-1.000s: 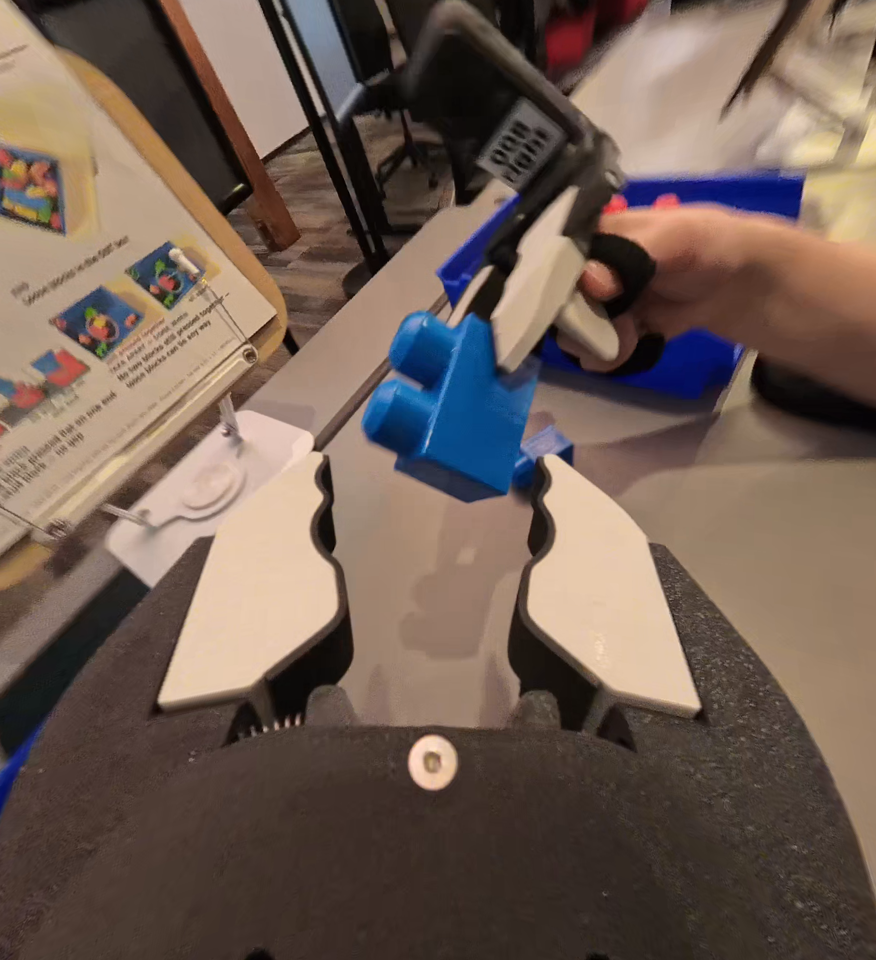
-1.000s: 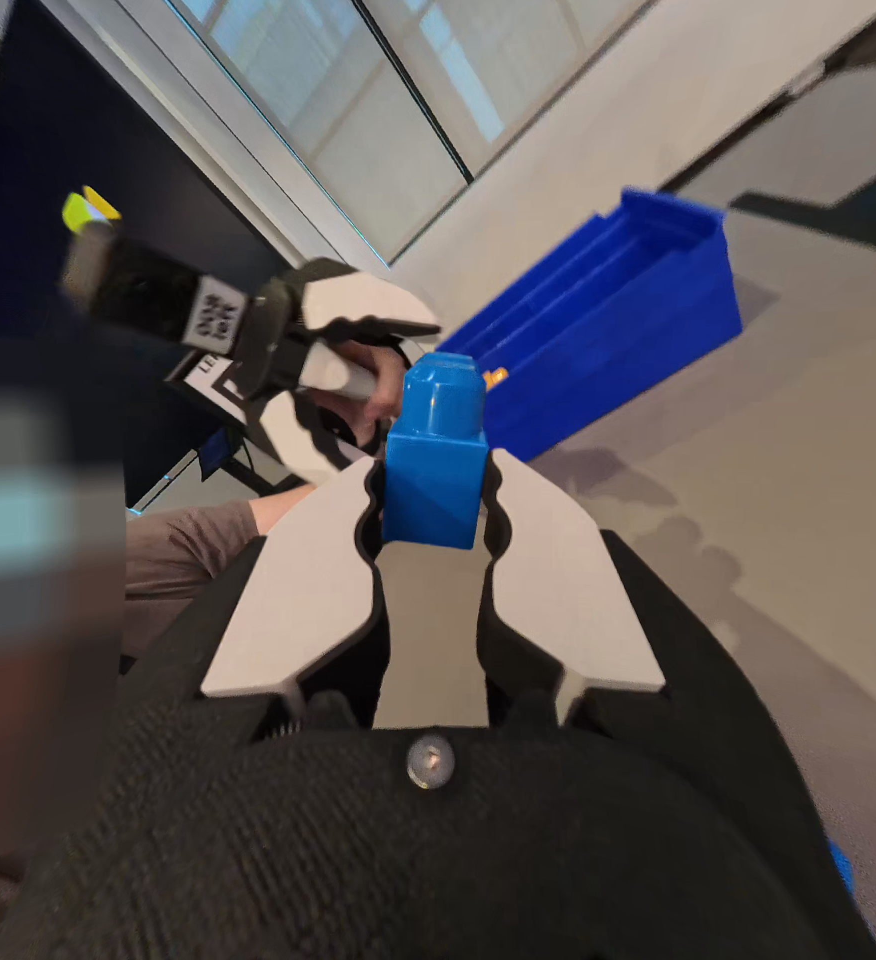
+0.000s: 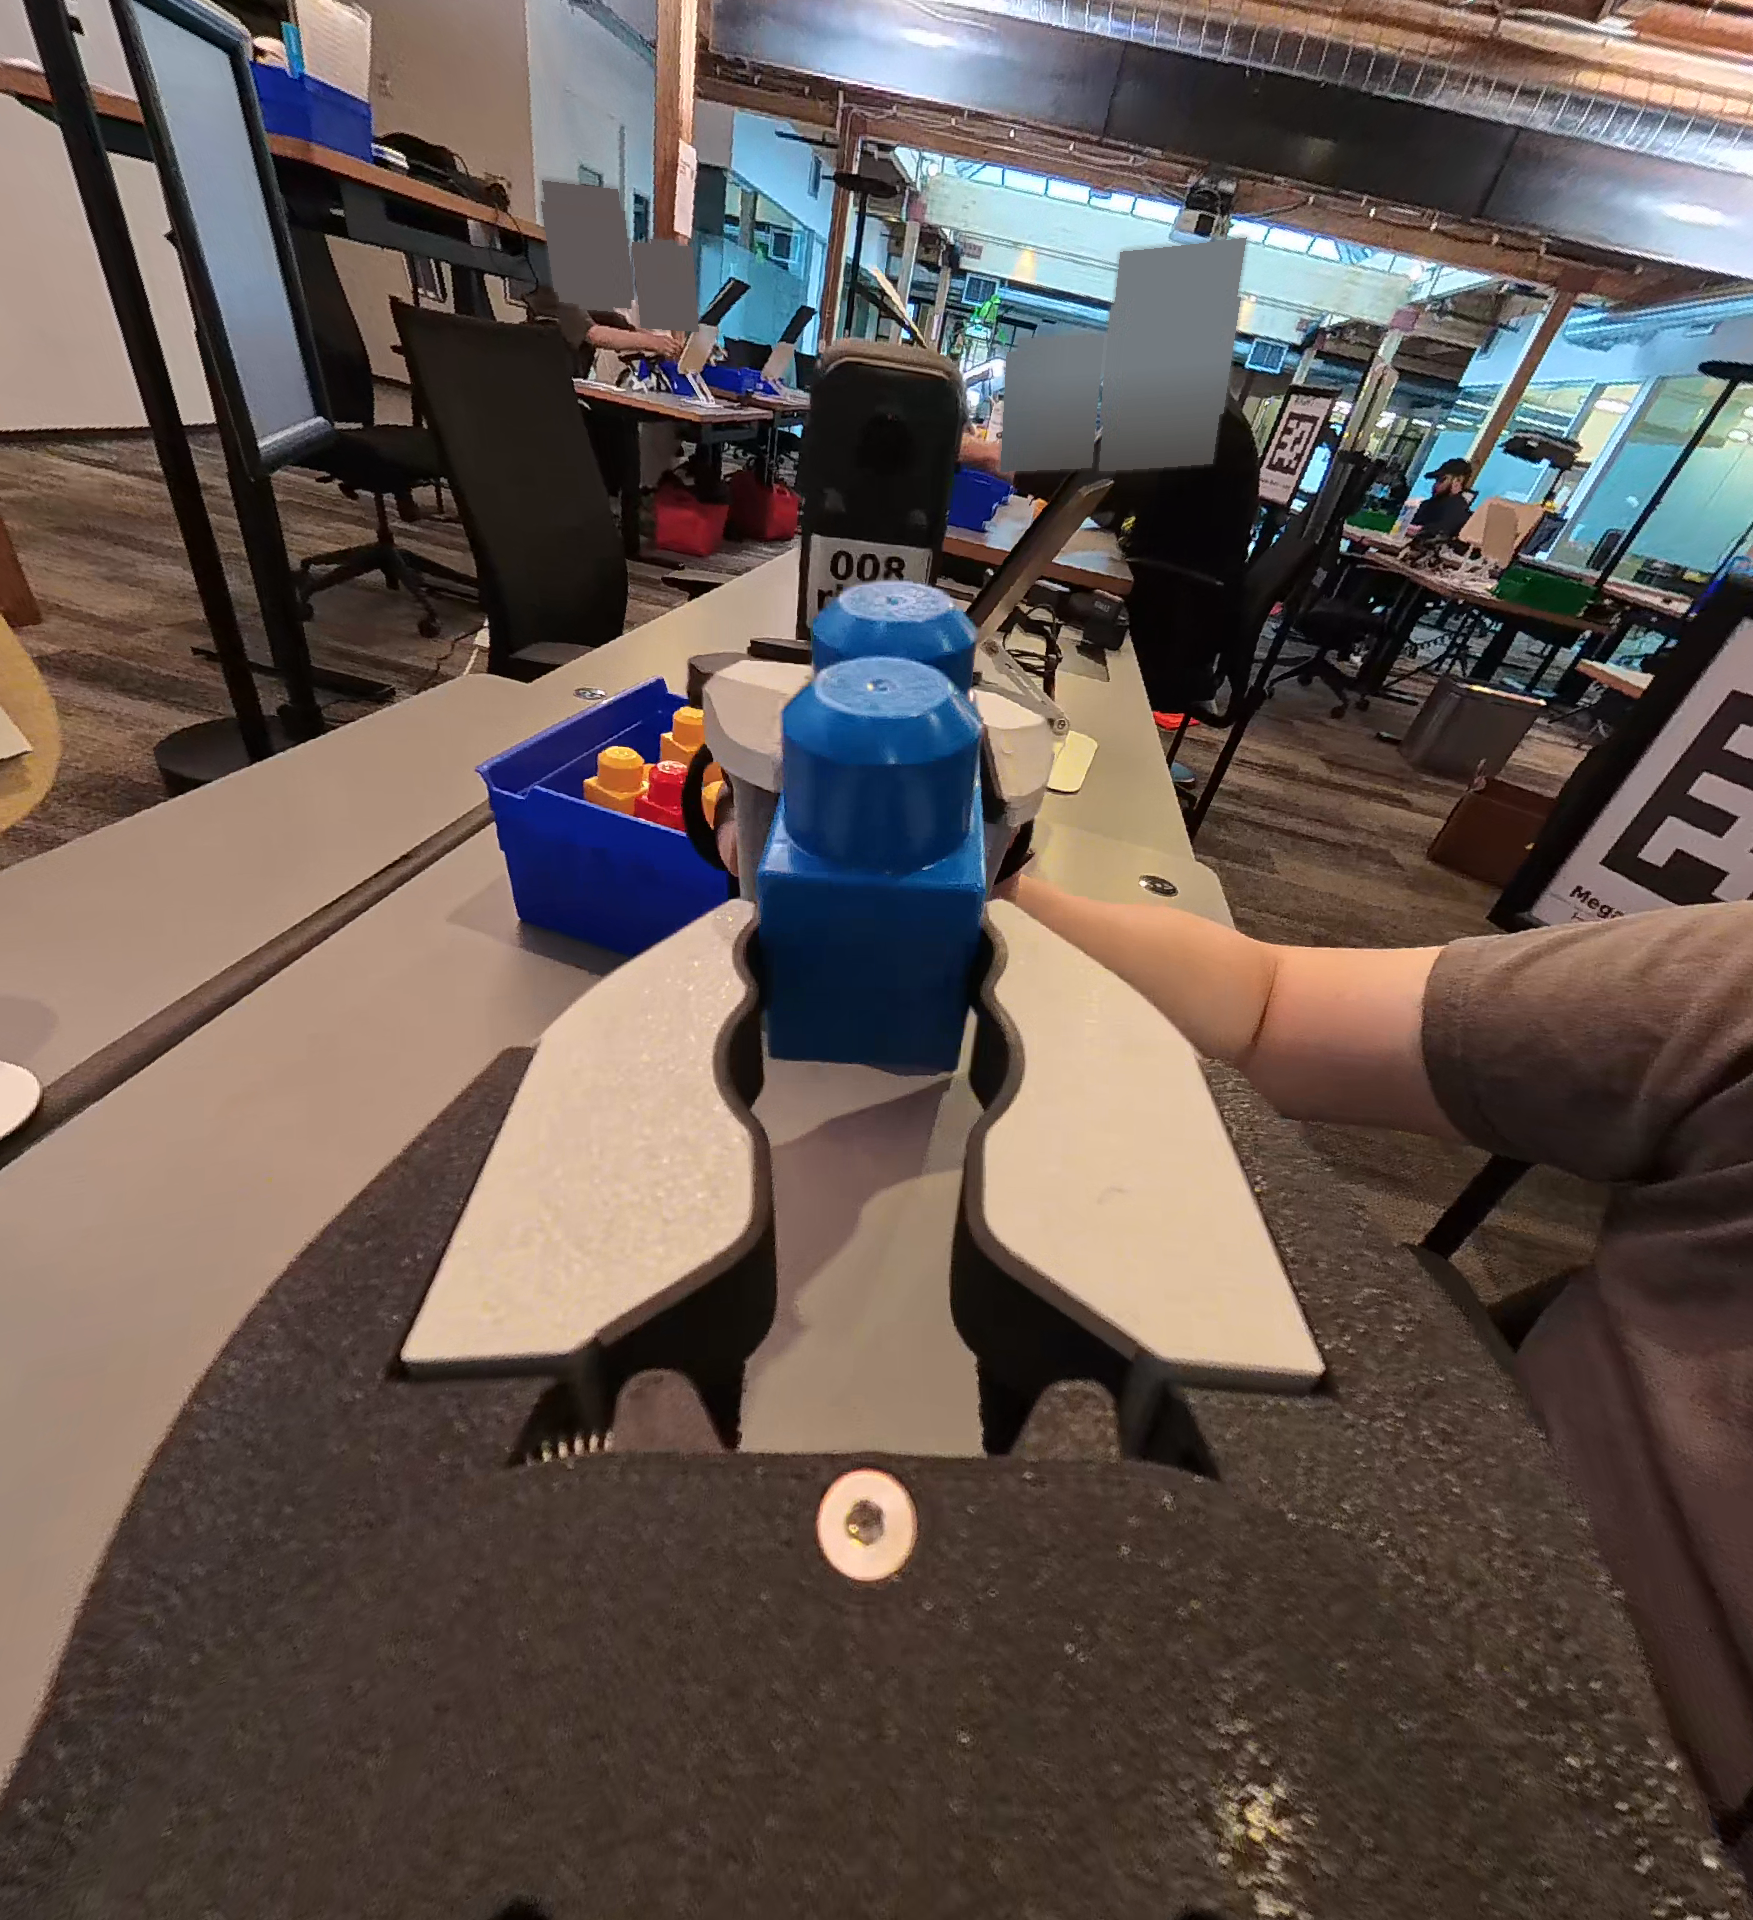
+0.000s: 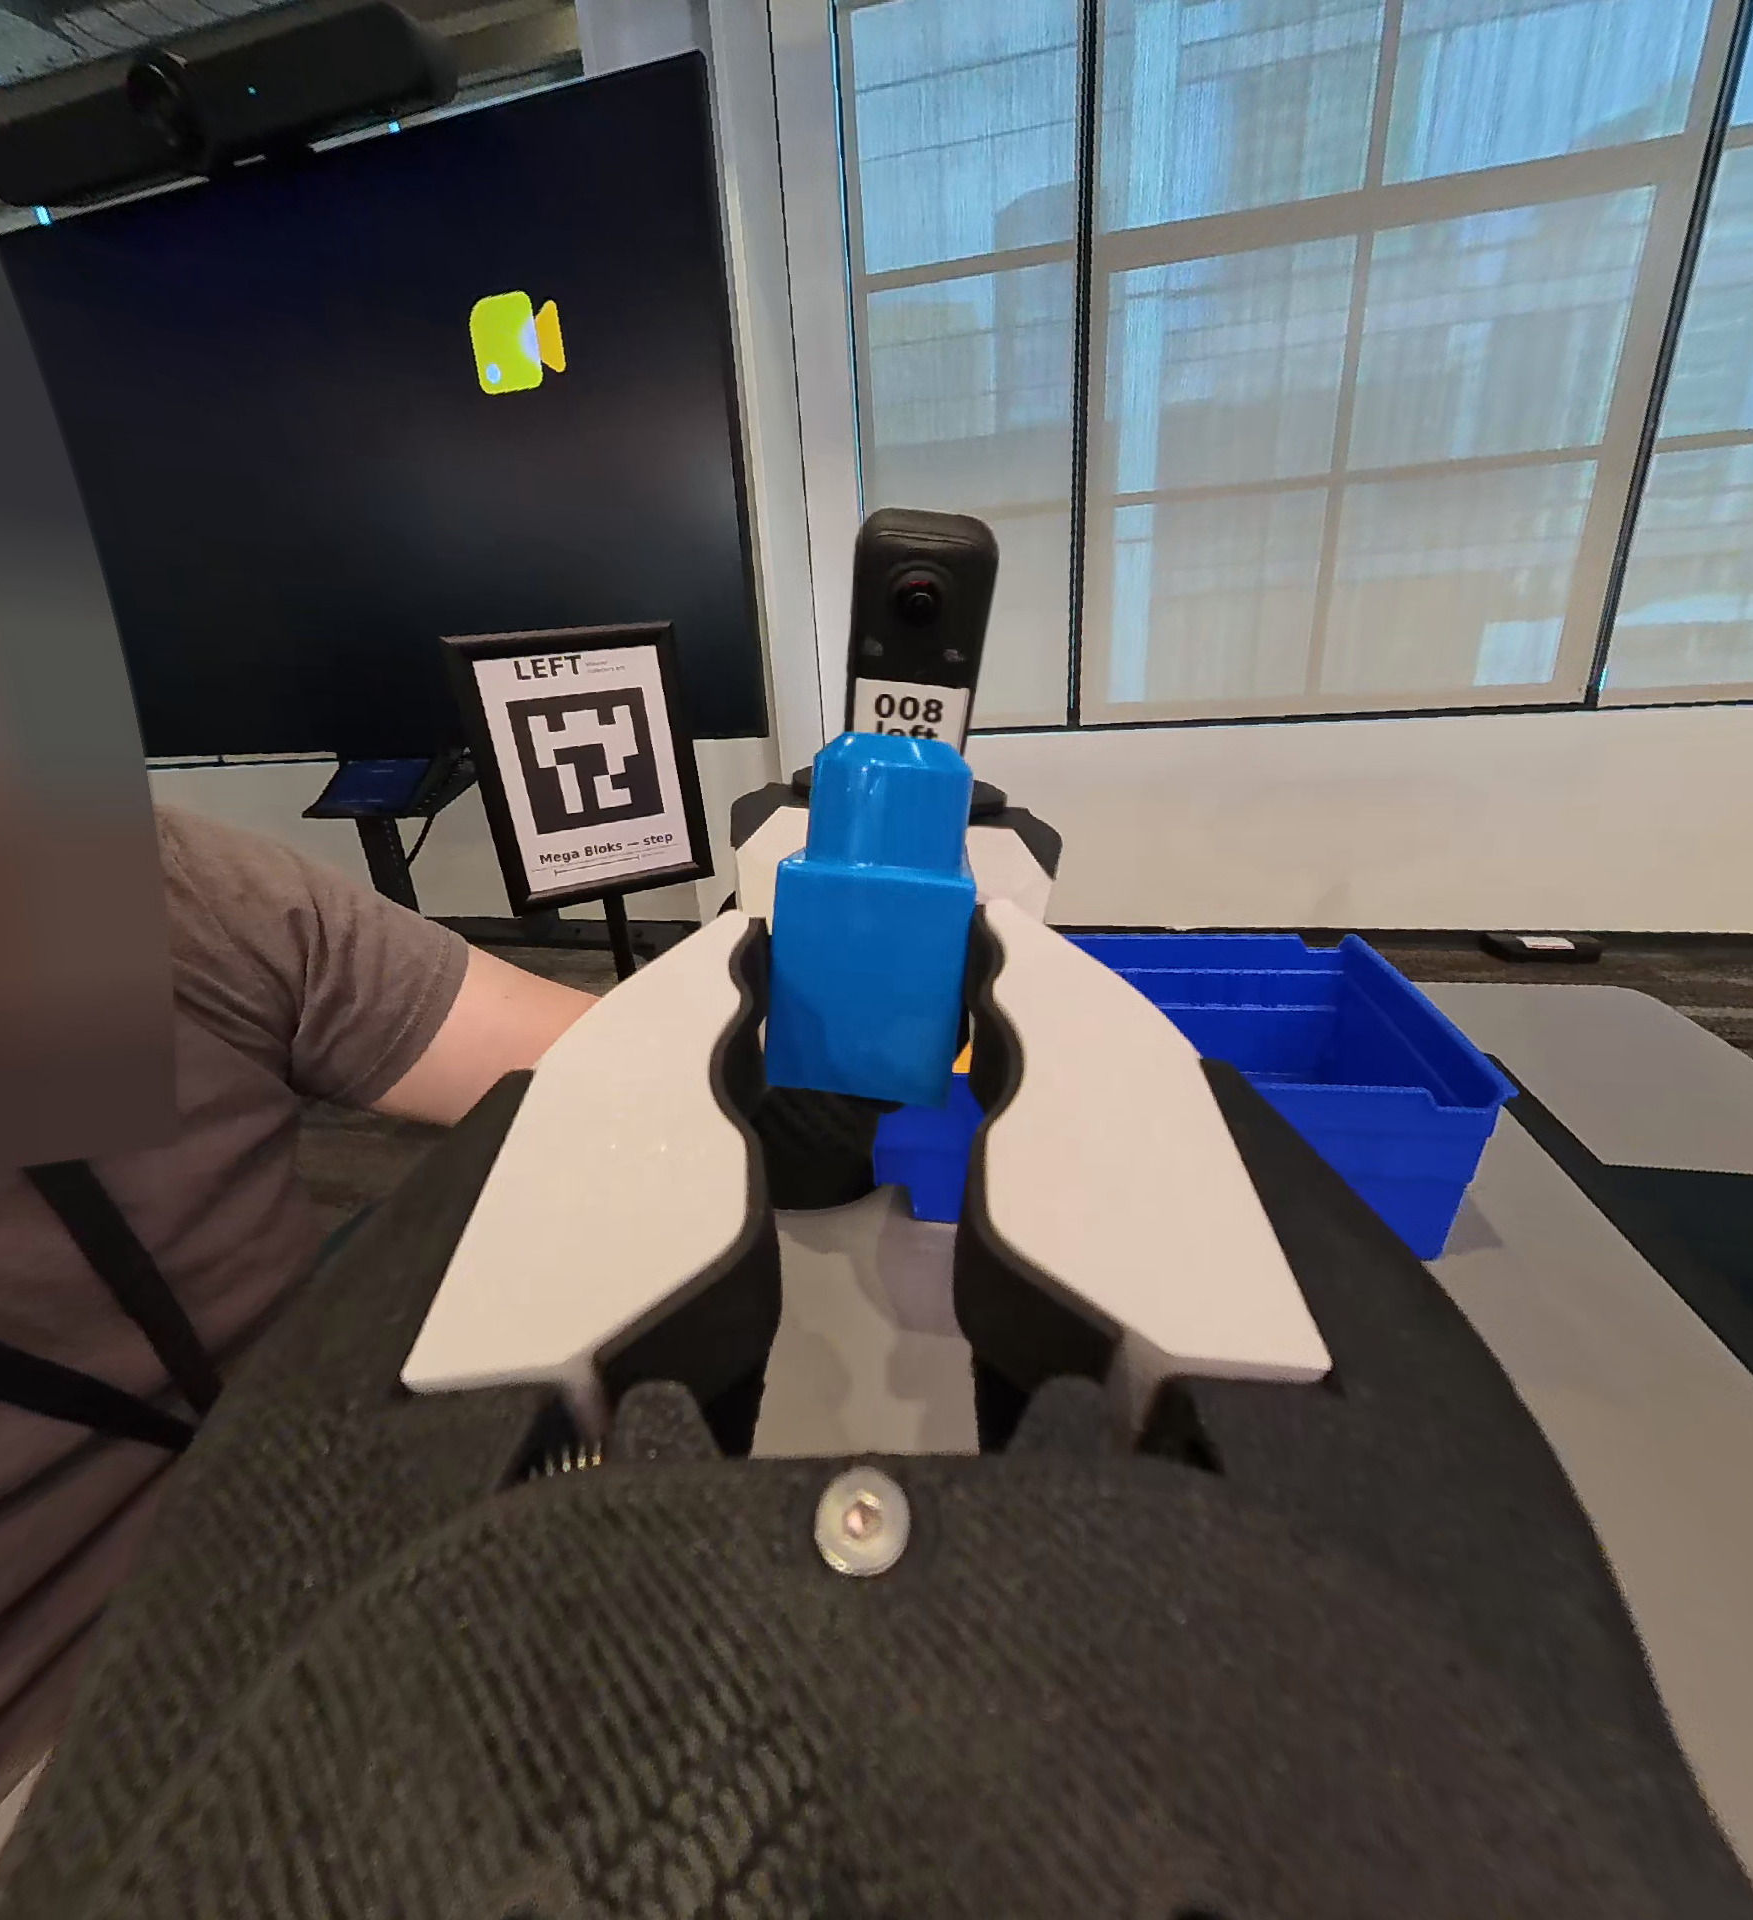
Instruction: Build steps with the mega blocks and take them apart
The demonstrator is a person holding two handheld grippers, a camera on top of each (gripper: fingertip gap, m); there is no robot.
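Left gripper now level, closed on blue block; right gripper clamps opposite end.

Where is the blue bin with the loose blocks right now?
In the left wrist view the blue bin sits on the grey table, left of the held blue block.

Blue two-stud block, upright, pinched between both claws

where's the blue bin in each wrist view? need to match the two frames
Left wrist view: blue bin sits left of centre on the grey table, behind the left gripper, with orange and red blocks inside.
Right wrist view: blue bin sits right of centre, behind the right gripper.
Shared landmark: the blue block, centred in both.
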